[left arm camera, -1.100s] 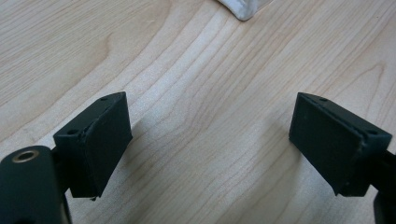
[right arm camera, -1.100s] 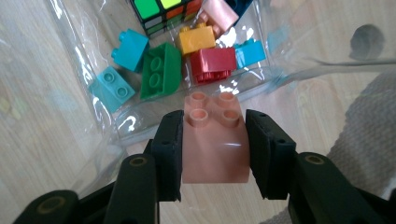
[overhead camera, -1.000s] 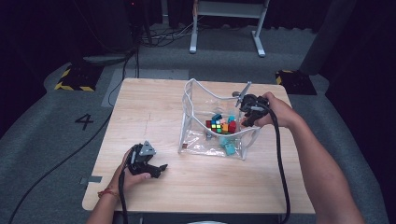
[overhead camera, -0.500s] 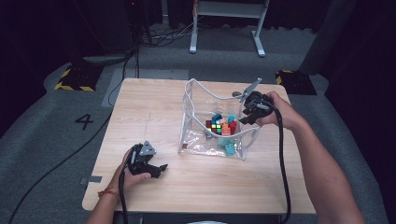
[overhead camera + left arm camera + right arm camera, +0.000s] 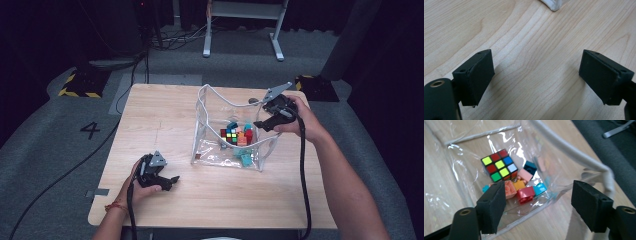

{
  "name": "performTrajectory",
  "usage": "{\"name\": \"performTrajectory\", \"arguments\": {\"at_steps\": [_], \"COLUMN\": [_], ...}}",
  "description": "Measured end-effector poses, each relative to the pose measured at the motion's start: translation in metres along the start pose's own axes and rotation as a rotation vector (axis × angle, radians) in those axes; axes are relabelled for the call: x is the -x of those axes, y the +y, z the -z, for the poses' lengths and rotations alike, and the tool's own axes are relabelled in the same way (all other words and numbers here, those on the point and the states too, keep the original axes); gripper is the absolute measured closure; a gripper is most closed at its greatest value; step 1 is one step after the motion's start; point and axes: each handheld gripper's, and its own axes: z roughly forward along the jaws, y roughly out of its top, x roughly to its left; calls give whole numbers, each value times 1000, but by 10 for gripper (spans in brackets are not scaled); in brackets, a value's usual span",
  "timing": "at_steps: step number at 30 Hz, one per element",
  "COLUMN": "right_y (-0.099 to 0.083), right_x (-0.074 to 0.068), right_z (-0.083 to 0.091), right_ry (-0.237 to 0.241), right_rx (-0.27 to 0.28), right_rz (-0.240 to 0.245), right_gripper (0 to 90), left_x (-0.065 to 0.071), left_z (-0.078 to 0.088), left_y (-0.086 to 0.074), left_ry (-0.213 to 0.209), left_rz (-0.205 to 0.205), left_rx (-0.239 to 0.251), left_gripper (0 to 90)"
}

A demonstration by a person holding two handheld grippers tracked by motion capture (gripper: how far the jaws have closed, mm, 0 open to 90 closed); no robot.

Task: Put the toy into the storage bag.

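A clear plastic bag [image 5: 210, 145] with a white rim [image 5: 571, 151] stands open on the wooden table [image 5: 165, 120]. In it lie a colour cube [image 5: 499, 168] and several toy bricks [image 5: 525, 193]. My right gripper [image 5: 541, 205] hangs over the bag's right rim. Its jaws have just been opening and now stand wide apart, with the clear wall between them but not pinched. In the high view this right gripper [image 5: 260, 125] sits at the bag's right edge. My left gripper [image 5: 172, 182] rests open on the table near the front left, with bare wood between its pads [image 5: 480, 75].
A corner of the bag's white rim [image 5: 554, 4] shows at the top of the left gripper view. A cable [image 5: 302, 170] trails from the right gripper along the forearm. Grey floor and a metal stand [image 5: 240, 30] lie beyond the table's far edge.
The right gripper has edged slightly to the right at the bag's rim. The left hand and its gripper have stayed where they were.
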Motion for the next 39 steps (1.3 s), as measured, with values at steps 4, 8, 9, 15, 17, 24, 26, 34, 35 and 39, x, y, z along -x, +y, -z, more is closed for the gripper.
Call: {"name": "performTrajectory", "arguments": {"at_steps": [4,8,9,15,17,24,26,34,35,39], "right_y": [-2,-5,-5,-8,-9,-13,-14,-22,-24,-30], "right_x": [3,2,2,-1,-2,-5,-6,-8,-7,-9], "right_z": [10,20,23,36,39,51,56,69,70,74], "right_ry": [-37,-64,-68,-103,-107,-142,-151,-178,-176,-180], "right_rx": [38,77,92,140,147,185,202,242,248,265], "right_rz": [-48,-85,-85,-114,-109,-118,-116,-126,-120,-139], "right_gripper": [267,261,260,249,242,228,228,222,222,222], "left_x": [0,0,0,0,0,0,0,0,0,0], "left_z": [0,0,0,0,0,0,0,0,0,0], "left_y": [0,0,0,0,0,0,0,0,0,0], "left_ry": [0,0,0,0,0,0,0,0,0,0], "left_rz": [0,0,0,0,0,0,-1,0,0,0], "left_rx": [0,0,0,0,0,0,0,0,0,0], "left_gripper": [129,129,129,129,129,129,129,129,129,129]}}
